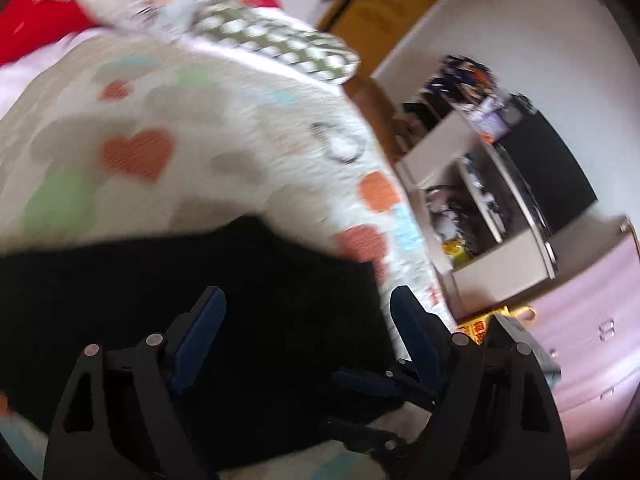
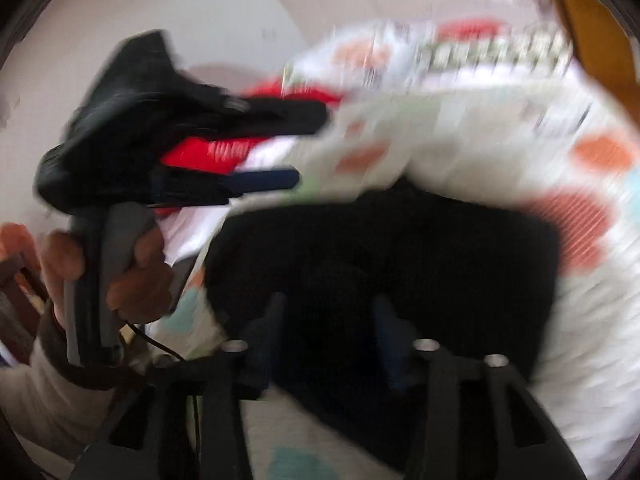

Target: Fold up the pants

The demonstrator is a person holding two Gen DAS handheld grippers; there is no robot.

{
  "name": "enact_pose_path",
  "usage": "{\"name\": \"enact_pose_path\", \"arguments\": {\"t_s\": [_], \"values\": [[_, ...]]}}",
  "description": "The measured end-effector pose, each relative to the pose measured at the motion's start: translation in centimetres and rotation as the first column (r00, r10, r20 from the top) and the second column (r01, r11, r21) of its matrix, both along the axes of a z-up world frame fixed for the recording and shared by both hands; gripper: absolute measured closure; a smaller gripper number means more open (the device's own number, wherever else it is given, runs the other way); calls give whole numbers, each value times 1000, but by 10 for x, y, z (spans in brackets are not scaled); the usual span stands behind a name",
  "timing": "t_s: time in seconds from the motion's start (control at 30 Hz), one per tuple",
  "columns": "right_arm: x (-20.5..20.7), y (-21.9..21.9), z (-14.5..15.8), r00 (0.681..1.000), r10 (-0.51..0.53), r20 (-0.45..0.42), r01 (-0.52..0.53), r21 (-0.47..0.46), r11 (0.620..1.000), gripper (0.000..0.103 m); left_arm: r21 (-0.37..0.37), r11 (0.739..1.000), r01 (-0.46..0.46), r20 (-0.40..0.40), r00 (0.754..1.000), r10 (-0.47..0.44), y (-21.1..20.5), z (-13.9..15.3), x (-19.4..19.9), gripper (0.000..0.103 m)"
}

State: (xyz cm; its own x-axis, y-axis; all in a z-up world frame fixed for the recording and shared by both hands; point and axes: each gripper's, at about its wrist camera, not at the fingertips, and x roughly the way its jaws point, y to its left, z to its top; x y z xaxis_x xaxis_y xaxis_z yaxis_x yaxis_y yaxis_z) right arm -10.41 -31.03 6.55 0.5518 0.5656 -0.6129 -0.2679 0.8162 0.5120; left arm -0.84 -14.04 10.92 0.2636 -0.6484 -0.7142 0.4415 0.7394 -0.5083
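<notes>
Left gripper (image 1: 308, 296) agape over black pants (image 1: 160, 272); right gripper (image 2: 330, 304) likewise.

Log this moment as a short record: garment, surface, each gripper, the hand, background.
garment: black pants, lying in a compact dark block on the bed
surface: white bedspread printed with hearts
left gripper: open, above the pants, nothing between its fingers
right gripper: open, over the pants, pads not pressing cloth
left hand: gripping the left gripper's handle
background: black television on a white cabinet, blurred
</notes>
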Motion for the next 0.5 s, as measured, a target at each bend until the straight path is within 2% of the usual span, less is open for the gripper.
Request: {"name": "enact_pose_path", "arguments": {"t_s": [0.03,0.07,0.17,0.27,0.33,0.4,0.43,0.5], "values": [[-1,0,-3,999,24,-41,-22,58,998,53,1,1000,-15,-18,1000,15,8,-7,-3,18],[-4,-4,-1,999,25,-30,-23,82,996,53,-4,999,-33,-35,999,32,16,-15,-6,18],[-26,-35,22,998,-39,55,34,81,996,43,-19,999,-41,-63,997,39,13,-30,-17,18],[-32,-61,33,985,-142,100,148,-49,988,43,-27,999,-22,-88,996,20,-2,-48,-25,18],[-22,-68,28,979,-189,77,198,-132,971,48,14,1000,-3,-94,996,4,-20,-58,-31,18],[-10,-71,19,980,-188,63,196,-150,969,59,76,997,-9,-72,997,14,-32,-69,-38,19],[-6,-70,15,981,-186,59,194,-168,967,61,99,995,-23,-48,998,28,-34,-71,-42,22],[10,-65,5,982,-184,51,191,-226,955,64,145,989,-37,5,999,37,-36,-68,-51,40]]}}
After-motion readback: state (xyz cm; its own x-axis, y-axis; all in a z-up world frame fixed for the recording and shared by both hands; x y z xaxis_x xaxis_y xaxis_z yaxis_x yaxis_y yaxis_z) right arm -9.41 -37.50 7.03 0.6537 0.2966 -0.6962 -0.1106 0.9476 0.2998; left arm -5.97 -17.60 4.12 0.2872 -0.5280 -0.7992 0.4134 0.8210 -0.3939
